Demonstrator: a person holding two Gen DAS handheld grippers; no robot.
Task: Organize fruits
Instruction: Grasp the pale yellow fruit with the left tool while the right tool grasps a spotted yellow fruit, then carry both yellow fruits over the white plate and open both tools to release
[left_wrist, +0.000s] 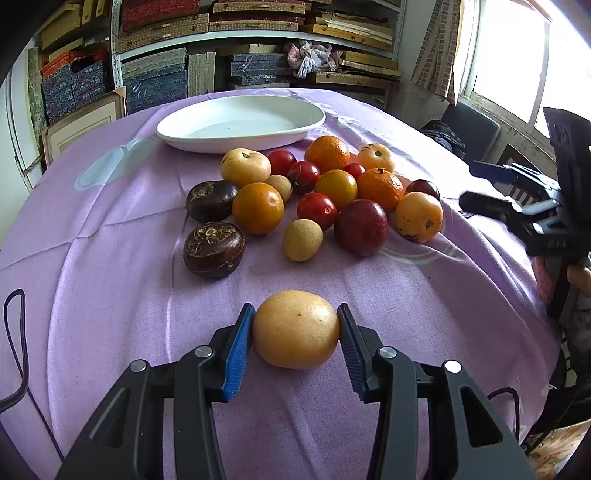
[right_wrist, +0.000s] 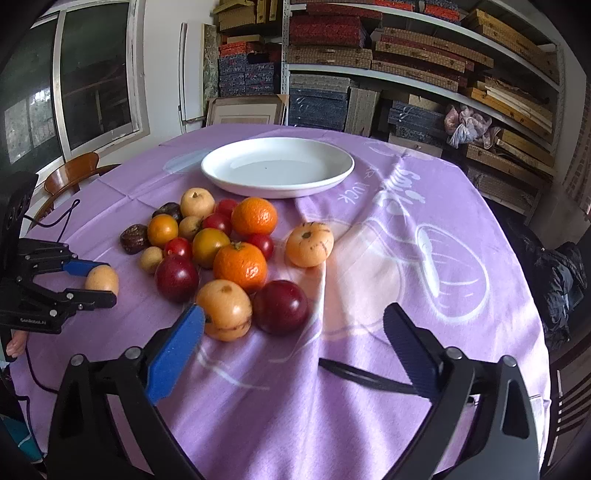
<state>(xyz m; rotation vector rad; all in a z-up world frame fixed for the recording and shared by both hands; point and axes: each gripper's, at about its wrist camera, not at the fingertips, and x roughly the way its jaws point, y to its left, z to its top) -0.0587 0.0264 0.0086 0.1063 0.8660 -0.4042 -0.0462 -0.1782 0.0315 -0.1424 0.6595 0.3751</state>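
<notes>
My left gripper (left_wrist: 295, 326) is shut on a pale yellow-orange fruit (left_wrist: 295, 329) at the near edge of the purple tablecloth; the same fruit shows in the right wrist view (right_wrist: 101, 278) between the left gripper's fingers (right_wrist: 94, 280). A heap of fruits lies beyond it: oranges (left_wrist: 380, 188), red tomatoes (left_wrist: 316, 210), dark plums (left_wrist: 361, 227), brown fruits (left_wrist: 213, 249) and small tan ones (left_wrist: 302, 240). An empty white plate (left_wrist: 240, 123) (right_wrist: 277, 170) stands behind the heap. My right gripper (right_wrist: 291, 332) is open and empty, just in front of a pale orange fruit (right_wrist: 224, 309) and a plum (right_wrist: 280, 306).
One pale orange fruit (right_wrist: 309, 243) lies apart, right of the heap. Shelves of boxes (right_wrist: 406, 74) stand behind the table. A purple cable (left_wrist: 14, 332) runs over the left edge. Wooden chairs (right_wrist: 70, 177) stand at the table's sides. The right gripper shows at the right in the left wrist view (left_wrist: 517, 199).
</notes>
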